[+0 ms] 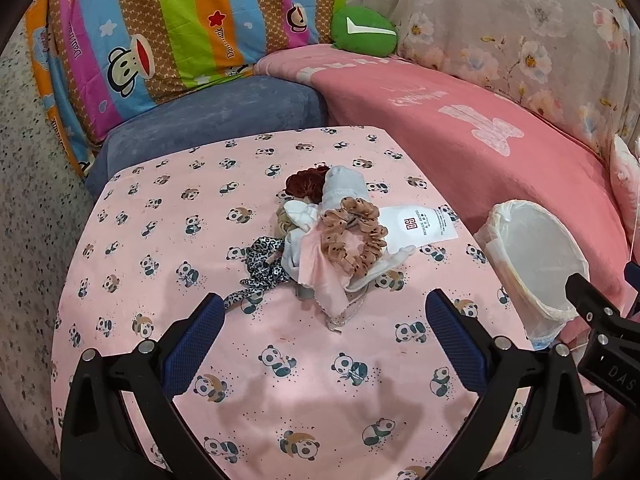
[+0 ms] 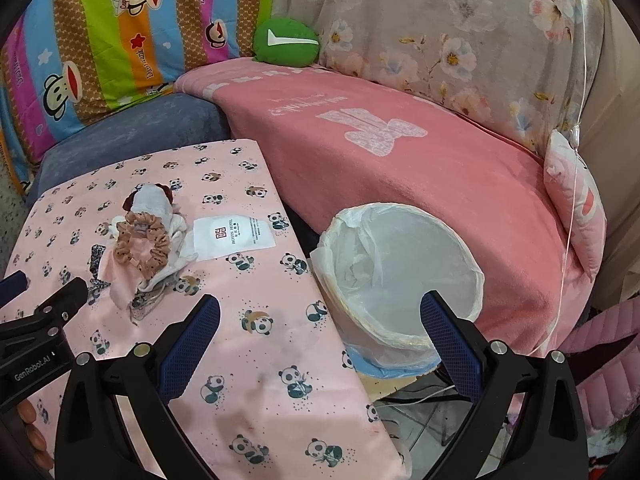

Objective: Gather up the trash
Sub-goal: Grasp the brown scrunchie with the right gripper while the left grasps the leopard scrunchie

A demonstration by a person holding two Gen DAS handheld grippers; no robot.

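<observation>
While the packet lies beside the bin, both tongs gape empty.

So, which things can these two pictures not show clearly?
- Bottom of the pile: both views, the scrunchie and cloths cover it.
- Small print on the white packet: both views, too small.
- Bin base: right view, its own rim and liner hide it; left view, the right gripper cuts it.
</observation>
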